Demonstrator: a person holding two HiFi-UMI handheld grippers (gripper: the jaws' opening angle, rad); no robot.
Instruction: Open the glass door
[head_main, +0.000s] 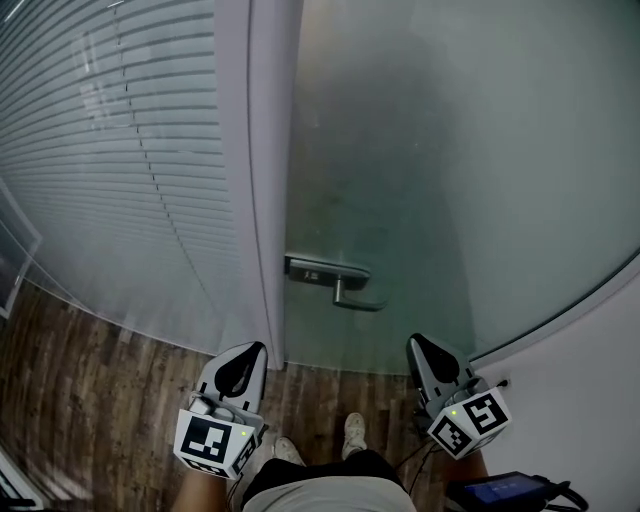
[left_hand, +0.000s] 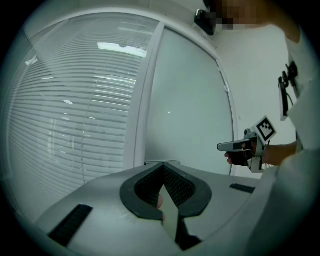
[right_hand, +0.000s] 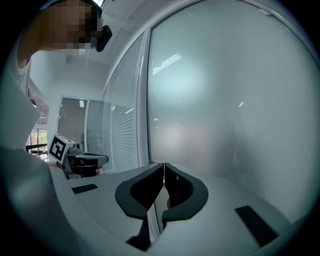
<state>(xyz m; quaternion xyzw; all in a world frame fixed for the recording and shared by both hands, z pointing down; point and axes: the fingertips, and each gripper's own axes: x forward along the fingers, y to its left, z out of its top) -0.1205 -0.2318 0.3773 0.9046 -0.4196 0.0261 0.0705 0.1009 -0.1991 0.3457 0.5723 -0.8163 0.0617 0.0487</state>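
The frosted glass door (head_main: 430, 170) stands closed in front of me, with a metal lever handle (head_main: 343, 283) on its left edge, next to the white door frame (head_main: 264, 200). My left gripper (head_main: 252, 350) hovers low, below and left of the handle, its jaws together with nothing between them. My right gripper (head_main: 418, 344) sits below and right of the handle, also shut and empty. In the left gripper view the left gripper (left_hand: 162, 166) points at the frame, and the right gripper (left_hand: 239, 146) shows off to the side. The right gripper (right_hand: 164, 165) faces the glass door (right_hand: 225, 100).
A glass wall with horizontal blinds (head_main: 120, 170) runs left of the frame. A white wall (head_main: 580, 380) closes in at the right. Wooden floor (head_main: 90, 400) lies below, with the person's shoes (head_main: 354, 430) near the door and a black device (head_main: 500, 490) at the bottom right.
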